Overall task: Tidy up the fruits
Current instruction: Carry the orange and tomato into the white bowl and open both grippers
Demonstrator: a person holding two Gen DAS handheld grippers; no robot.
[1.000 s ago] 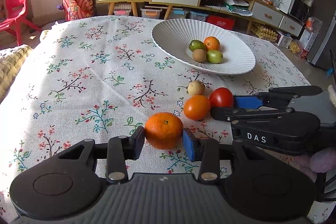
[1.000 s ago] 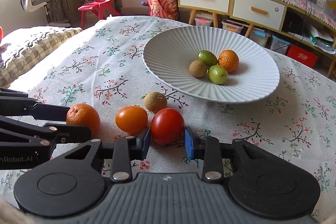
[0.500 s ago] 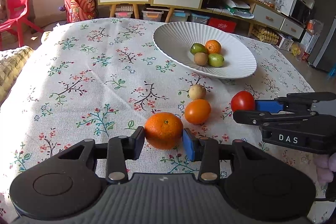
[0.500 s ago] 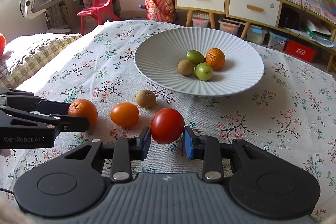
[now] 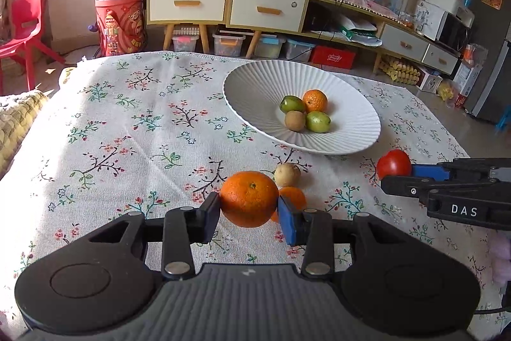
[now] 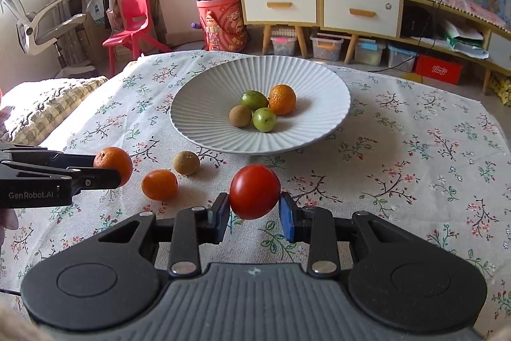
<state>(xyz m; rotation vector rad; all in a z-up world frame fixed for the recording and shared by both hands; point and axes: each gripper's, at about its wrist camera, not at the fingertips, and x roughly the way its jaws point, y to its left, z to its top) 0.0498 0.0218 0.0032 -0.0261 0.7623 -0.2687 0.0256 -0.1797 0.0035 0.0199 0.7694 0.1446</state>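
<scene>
Left gripper (image 5: 249, 210), orange (image 5: 249, 197) now off the tablecloth (image 5: 127, 130).

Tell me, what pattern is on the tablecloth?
The tablecloth is pale with small flowering branches, seen best in the right wrist view.

I see open tablecloth (image 6: 399, 168) right of the plate (image 6: 204, 104); near its left rim a small orange (image 6: 159, 184) and brown fruit (image 6: 186, 162) obstruct. The plate's far half is bare.

Tomato (image 6: 254, 191): glossy, smooth skin. Orange (image 5: 249, 198): dimpled, matt peel. Plate (image 6: 204, 104): white, ribbed, faint sheen. Tablecloth (image 6: 415, 149): woven floral cloth, matt. Gripper bodies: black matt plastic.
</scene>
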